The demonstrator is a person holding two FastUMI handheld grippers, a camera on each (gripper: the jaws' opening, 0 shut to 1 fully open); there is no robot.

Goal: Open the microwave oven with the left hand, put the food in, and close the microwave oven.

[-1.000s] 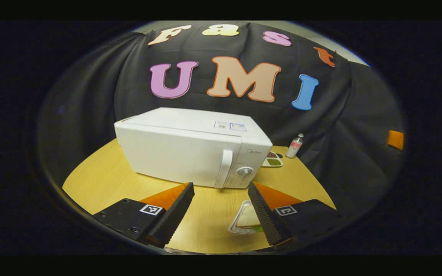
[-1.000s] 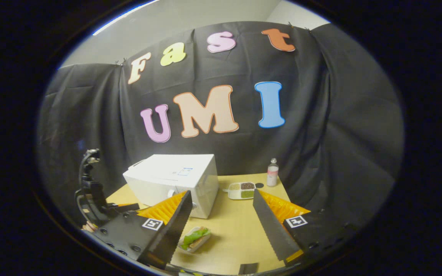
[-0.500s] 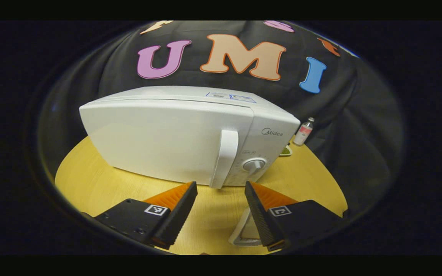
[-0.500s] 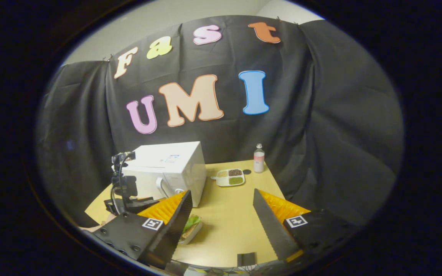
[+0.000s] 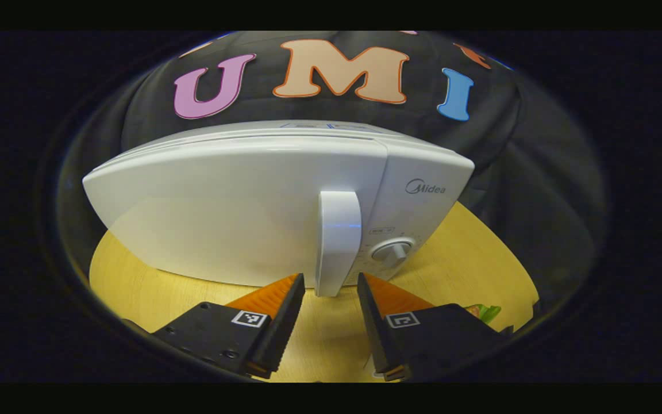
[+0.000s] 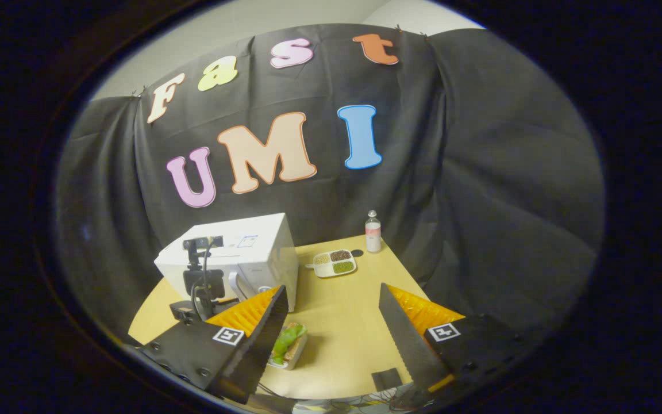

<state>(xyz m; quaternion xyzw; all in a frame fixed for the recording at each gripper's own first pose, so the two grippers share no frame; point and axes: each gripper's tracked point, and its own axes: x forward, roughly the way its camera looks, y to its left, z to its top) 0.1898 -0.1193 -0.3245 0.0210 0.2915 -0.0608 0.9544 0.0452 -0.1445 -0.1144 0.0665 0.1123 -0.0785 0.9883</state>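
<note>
The white microwave oven (image 5: 262,201) stands on the round wooden desk (image 5: 135,276) with its door shut, its vertical handle (image 5: 338,241) at about 12 o'clock from the left claw (image 5: 331,287) in the left gripper view. That claw is moderately spread, one finger on each side of the handle's lower end; whether either finger touches it cannot be told. The dial (image 5: 391,251) sits just beside the handle at 3 o'clock. In the right gripper view the right claw (image 6: 331,313) hangs wide apart above the desk (image 6: 348,322), gripping nothing. The food, a sandwich with green lettuce in a small tray (image 6: 289,345), lies on the desk at about 7 o'clock from that claw, partly behind its left finger. The microwave oven (image 6: 233,259) is at 11 o'clock with the left claw's rig (image 6: 201,284) in front of it. A divided dish (image 6: 334,263) and a small bottle (image 6: 372,232) stand near the far edge at 12 to 1 o'clock.
</note>
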